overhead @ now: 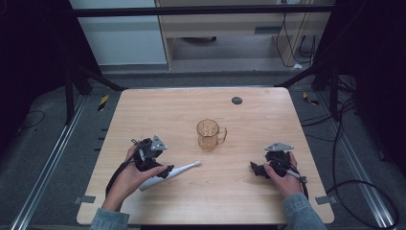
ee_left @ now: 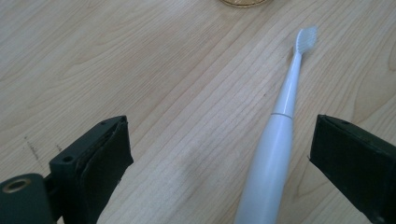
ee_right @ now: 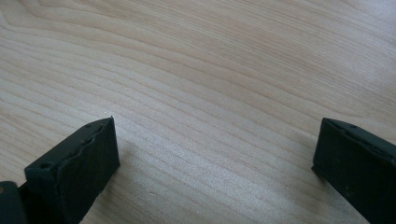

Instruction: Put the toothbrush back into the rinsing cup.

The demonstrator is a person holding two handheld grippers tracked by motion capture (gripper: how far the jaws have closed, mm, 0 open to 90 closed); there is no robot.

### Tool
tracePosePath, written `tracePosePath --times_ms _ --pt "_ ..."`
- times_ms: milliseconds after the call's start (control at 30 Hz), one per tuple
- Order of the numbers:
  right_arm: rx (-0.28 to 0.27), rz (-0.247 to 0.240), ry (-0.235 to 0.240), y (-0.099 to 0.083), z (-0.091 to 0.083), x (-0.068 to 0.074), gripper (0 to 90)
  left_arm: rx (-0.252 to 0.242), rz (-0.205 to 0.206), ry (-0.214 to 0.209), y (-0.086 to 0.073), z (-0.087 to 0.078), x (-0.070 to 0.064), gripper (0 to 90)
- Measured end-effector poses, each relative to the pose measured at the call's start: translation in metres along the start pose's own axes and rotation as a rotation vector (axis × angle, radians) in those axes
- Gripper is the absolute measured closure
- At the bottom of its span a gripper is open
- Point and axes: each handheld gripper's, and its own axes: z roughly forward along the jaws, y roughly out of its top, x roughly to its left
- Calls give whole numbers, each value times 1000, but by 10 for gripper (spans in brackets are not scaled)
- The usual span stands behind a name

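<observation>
A white electric toothbrush (overhead: 168, 175) lies flat on the wooden table (overhead: 249, 120), its bristle head pointing toward an amber glass mug (overhead: 209, 134) that stands upright mid-table. My left gripper (overhead: 165, 171) is low over the toothbrush handle and open. In the left gripper view the toothbrush (ee_left: 275, 140) lies between the jaws, nearer the right one, touched by neither, and my left gripper (ee_left: 219, 154) spans it. My right gripper (overhead: 255, 169) rests open near the table's front right, nothing between its jaws; in the right gripper view my right gripper (ee_right: 215, 154) faces bare wood.
A small dark round disc (overhead: 236, 100) sits near the table's far edge. The mug's base (ee_left: 245, 2) peeks in at the top of the left gripper view. Cables (overhead: 364, 191) trail on the floor right of the table.
</observation>
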Motion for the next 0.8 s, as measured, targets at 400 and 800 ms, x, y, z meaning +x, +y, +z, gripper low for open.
tracePosePath --times_ms 400,800 --pt "0 10 -8 -2 -2 0 3 73 73 -52 1 11 -19 61" --pt "4 24 -5 -1 -2 1 3 114 102 -72 4 17 -23 110"
